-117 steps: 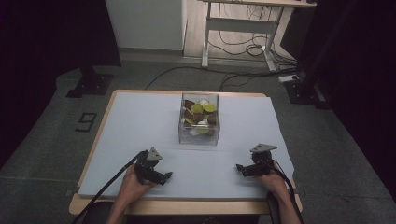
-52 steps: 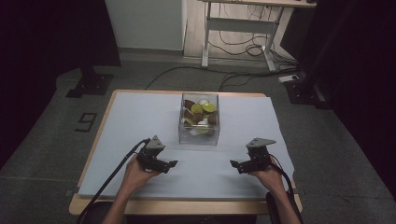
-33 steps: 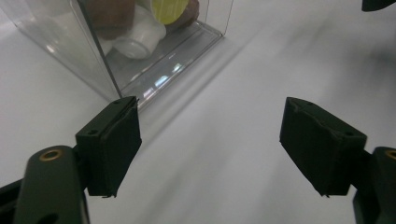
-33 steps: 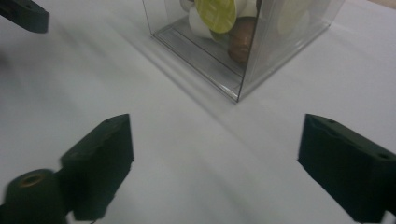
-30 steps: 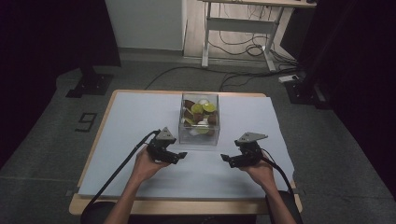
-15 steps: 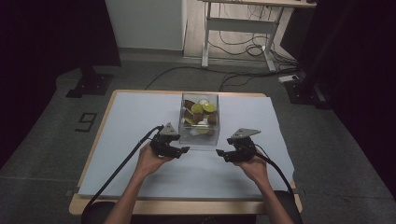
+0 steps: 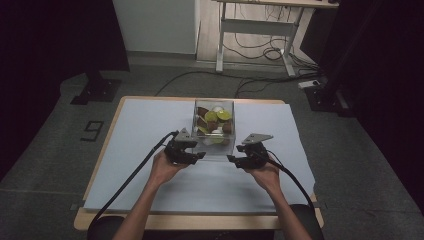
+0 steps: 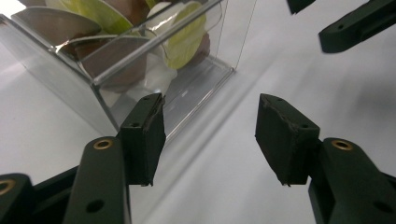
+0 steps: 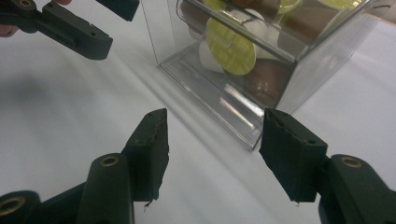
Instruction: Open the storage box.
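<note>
A clear plastic box [image 7: 214, 126] stands on the white sheet [image 7: 140, 130] that covers the table [image 7: 95, 220], a little beyond the middle of it. Inside the box there are round pods, some with yellow-green lids [image 7: 211, 116] and some brown [image 7: 202, 111], in a loose heap.

The left gripper [image 7: 201, 156] is held in the person's left hand [image 7: 165, 169], just beside the near left corner of the box. In the left gripper view its two black jaws stand apart with only the white sheet between them, and one pad [image 8: 148, 135] is very near the corner of the box [image 8: 163, 70]; I cannot tell if it touches the wall. The jaws have just been closing, but they grip nothing.

The right gripper [image 7: 231, 159] is in the right hand [image 7: 264, 176], near the near right corner of the box, and its tips point toward the left gripper. In the right gripper view its jaws are also apart, the box [image 9: 252, 56] lies ahead of them and nothing is between the pads [image 9: 152, 149]. These jaws too have just been closing, without any hold on a thing. The tips of the left gripper [image 9: 100, 28] are seen at the top left of that view.

A black cable [image 7: 135, 175] runs from the left gripper down to the near edge of the table
</note>
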Demonstrator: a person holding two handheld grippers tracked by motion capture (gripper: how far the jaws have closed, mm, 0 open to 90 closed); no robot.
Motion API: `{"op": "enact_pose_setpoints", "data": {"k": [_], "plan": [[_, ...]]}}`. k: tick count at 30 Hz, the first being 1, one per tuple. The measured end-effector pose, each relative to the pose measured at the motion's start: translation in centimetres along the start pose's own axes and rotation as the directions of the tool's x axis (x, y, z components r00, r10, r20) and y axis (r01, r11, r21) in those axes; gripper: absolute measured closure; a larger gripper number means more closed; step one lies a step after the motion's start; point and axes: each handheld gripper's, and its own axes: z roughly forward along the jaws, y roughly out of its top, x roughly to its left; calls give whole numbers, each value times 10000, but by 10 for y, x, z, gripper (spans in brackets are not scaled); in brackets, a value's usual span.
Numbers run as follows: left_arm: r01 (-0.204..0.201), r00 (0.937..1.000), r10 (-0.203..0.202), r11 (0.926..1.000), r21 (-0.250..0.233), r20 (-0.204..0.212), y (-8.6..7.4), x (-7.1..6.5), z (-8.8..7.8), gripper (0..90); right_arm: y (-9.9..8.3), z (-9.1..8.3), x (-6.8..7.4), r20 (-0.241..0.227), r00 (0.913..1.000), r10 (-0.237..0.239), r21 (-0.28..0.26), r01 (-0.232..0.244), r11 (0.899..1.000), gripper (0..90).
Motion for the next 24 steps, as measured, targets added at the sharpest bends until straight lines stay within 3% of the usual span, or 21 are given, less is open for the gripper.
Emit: {"op": "enact_pose_setpoints", "data": {"k": [11,24], "plan": [[-101,9997,100,9999,-3,-237,7,0,9,503,10,11,3,90,9999,-61,7,61,10000,514],[267,9986,-274,9995,-179,-446,7,7,17,600,19,25,6,381,9992,-116,46,114,9999,644]]}}
